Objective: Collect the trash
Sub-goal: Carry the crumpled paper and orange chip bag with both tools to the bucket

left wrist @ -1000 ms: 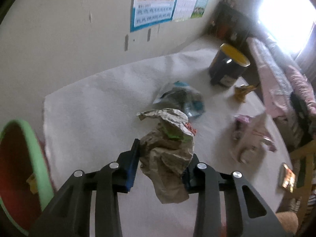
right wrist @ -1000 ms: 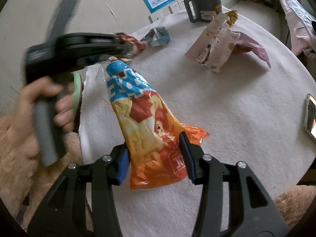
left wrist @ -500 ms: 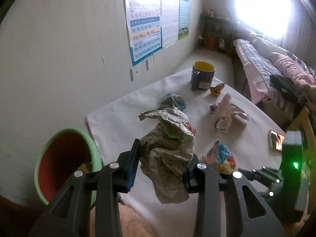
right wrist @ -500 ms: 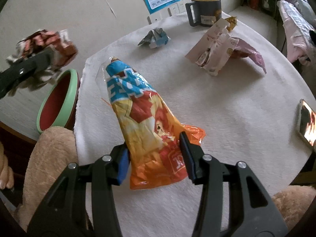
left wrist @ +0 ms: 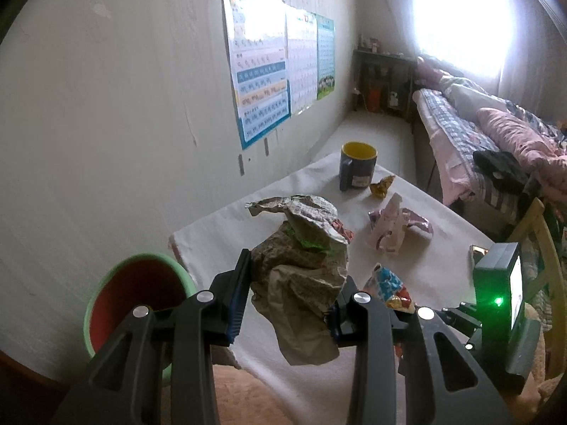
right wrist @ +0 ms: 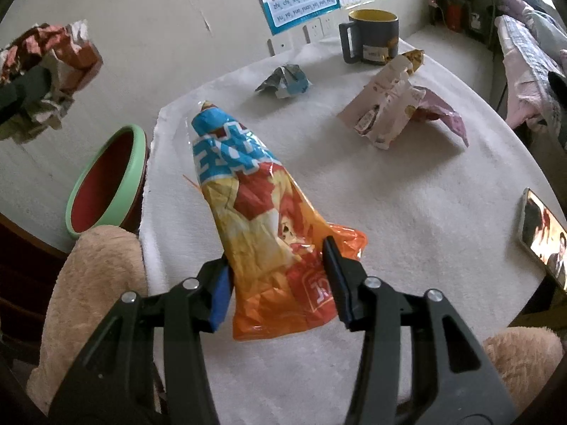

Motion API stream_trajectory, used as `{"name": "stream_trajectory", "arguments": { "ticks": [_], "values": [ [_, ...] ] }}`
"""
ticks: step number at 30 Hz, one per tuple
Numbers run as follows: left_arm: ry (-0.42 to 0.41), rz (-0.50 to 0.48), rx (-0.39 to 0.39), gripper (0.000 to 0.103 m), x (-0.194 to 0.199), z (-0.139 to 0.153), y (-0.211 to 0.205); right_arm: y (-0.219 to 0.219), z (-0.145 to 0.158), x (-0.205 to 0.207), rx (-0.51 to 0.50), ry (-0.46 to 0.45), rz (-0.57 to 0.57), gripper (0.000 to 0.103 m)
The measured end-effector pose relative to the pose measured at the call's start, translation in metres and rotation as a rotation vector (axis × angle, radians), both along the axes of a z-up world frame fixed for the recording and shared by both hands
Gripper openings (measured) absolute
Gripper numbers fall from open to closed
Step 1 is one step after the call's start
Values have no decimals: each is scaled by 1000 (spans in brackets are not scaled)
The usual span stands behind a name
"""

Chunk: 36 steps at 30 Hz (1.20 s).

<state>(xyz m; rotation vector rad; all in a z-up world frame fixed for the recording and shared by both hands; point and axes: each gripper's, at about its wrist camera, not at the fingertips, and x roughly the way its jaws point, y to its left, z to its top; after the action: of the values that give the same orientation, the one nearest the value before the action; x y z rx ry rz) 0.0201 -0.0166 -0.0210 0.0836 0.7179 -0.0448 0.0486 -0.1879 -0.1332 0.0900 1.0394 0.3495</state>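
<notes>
My left gripper (left wrist: 288, 292) is shut on a crumpled brown paper wrapper (left wrist: 301, 269) and holds it in the air, up and right of the green-rimmed red bin (left wrist: 133, 295). The wrapper also shows in the right wrist view (right wrist: 46, 78), at the far left above the bin (right wrist: 106, 182). My right gripper (right wrist: 278, 276) is shut on an orange and blue chip bag (right wrist: 262, 219) over the white table (right wrist: 407, 212). A crumpled blue wrapper (right wrist: 285, 81), a pink and white bag (right wrist: 393, 113) and a small gold wrapper (right wrist: 413, 58) lie on the table.
A dark mug with a yellow inside (right wrist: 372, 35) stands at the table's far edge. A phone (right wrist: 544, 237) lies at the right edge. A tan plush chair (right wrist: 92, 283) is at the near left. The wall with posters (left wrist: 269, 71) is close behind; a bed (left wrist: 496, 134) lies right.
My left gripper has risen and pulled back left with the paper wrapper, and the bin has come into fuller view below it. My right gripper has stayed put on the chip bag.
</notes>
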Motion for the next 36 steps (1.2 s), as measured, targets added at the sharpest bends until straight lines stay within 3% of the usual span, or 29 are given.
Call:
{"name": "stream_trajectory", "arguments": {
  "ticks": [5, 17, 27, 36],
  "values": [
    [-32, 11, 17, 34, -6, 7, 5, 5, 0, -4, -12, 6, 2, 46],
    [-52, 46, -25, 34, -17, 11, 28, 20, 3, -10, -51, 7, 22, 46],
    [50, 151, -83, 34, -13, -29, 80, 44, 31, -7, -4, -21, 51, 46],
    [58, 263, -109, 34, -19, -41, 131, 90, 48, 4, 35, -28, 134, 46]
  ]
}}
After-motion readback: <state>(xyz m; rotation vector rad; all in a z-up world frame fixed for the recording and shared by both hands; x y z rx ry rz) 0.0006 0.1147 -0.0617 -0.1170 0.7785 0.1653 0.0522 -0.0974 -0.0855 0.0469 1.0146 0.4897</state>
